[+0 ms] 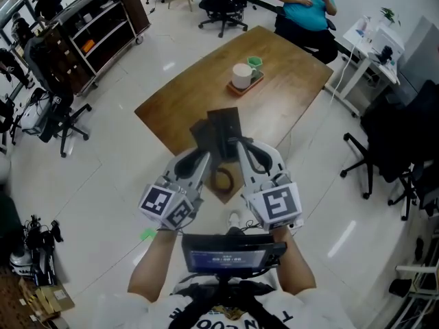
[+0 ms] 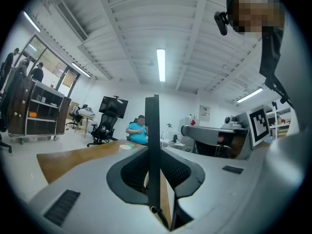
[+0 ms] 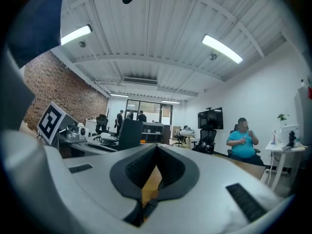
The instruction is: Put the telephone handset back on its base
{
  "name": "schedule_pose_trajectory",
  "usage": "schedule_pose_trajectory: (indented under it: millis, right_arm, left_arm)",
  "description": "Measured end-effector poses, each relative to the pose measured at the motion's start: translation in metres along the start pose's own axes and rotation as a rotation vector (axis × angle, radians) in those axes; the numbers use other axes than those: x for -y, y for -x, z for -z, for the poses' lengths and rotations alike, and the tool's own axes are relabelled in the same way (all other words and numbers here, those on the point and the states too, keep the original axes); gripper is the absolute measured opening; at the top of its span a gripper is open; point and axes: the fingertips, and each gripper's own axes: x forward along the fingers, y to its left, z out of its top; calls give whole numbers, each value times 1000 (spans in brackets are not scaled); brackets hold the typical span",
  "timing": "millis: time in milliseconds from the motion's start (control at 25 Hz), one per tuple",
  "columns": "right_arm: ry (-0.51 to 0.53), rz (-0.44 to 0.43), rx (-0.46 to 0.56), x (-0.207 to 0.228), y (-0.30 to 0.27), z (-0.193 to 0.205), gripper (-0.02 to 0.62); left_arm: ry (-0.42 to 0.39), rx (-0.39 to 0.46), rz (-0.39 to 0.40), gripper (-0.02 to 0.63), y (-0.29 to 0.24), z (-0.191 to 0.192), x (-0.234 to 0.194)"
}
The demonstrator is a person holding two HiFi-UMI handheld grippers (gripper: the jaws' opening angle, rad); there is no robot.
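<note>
On the near side of the white cup, which stands on a tray on the wooden bench, a person holds both tools side by side. The left tool is clamped on a thin black telephone piece. This piece stands edge-on between the pads and reaches past their tips toward the cup, over the bench corner nearest the person. Whether it is the handset or the base cannot be told. The right tool, just beside the left one, has its jaws pressed together at the tips, with bench wood showing through the gap behind them.
</note>
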Motion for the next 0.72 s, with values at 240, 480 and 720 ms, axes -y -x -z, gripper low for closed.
schedule_pose_trajectory:
  millis: [240,480,720]
  right_arm:
    - [-3,-9,-16,12,-12,8,0]
    - [-34,-21,-5,27,-18,21,0]
    - [-32,-20,-33,36,-27,33,0]
  left_arm:
    - [86,-46,43,61,-22,27,-22]
    - [160,-94,99,61,-41,56,-45]
    - [249,-172,171,61,-51,83,-71]
